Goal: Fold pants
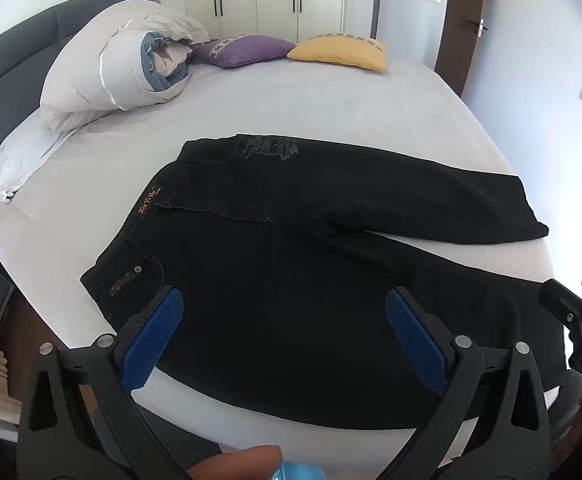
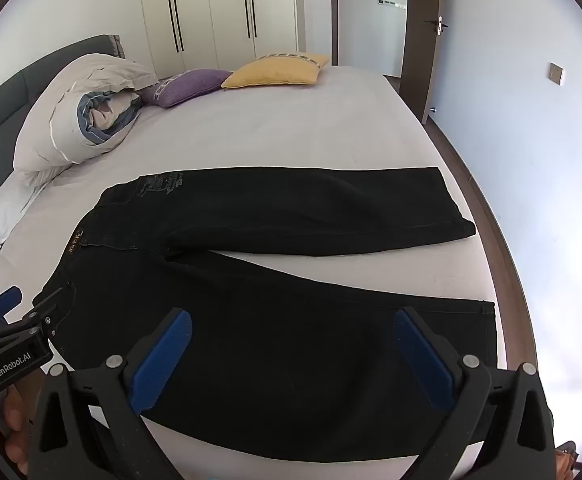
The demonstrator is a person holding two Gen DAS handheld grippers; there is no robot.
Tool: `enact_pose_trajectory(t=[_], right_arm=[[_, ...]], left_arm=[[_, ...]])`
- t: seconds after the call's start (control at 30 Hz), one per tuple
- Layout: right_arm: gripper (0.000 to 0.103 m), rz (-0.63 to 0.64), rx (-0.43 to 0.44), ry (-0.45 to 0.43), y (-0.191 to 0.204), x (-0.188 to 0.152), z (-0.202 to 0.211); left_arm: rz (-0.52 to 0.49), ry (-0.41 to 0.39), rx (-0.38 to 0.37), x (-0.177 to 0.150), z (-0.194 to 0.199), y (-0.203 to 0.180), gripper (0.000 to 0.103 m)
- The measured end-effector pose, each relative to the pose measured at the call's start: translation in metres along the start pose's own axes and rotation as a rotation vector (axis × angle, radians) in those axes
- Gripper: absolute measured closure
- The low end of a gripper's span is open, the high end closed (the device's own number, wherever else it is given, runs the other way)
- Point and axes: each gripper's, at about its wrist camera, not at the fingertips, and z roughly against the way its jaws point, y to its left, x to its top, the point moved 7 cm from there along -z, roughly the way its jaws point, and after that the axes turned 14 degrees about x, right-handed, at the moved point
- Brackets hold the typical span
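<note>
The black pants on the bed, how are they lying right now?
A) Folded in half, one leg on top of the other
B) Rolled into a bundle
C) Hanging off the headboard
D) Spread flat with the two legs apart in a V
D: the black pants lie flat on the bed, and a wedge of bare sheet shows between the two legs.

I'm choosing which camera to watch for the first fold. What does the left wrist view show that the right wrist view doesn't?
Only the left wrist view shows the near waist corner with its pocket button. Only the right wrist view shows the near leg's hem lying flat on the bed. Both show the black pants spread out, legs splayed apart, with the left gripper and right gripper open above the near leg, holding nothing.
</note>
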Motion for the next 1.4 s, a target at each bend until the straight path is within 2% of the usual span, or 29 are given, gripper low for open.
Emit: enact_pose_trajectory(t=[0.37,0.57,1.4], right_arm=[[0.0,-0.002,0.001,0.004,0.001,-0.001,-0.001],[0.0,0.002,0.004,0.005,0.002,-0.001,0.0],[0.0,0.007,0.004,0.004,0.011,-0.005,-0.004]], left_arm=[[-0.011,-0.017,0.01,-0.005,0.015,-0.002,0.0],[-0.009,-0.007,0.013,-0.004,0.0,-0.003,0.0],[-0.012,-0.009,0.007,-0.011,-0.003,0.002,0.0]])
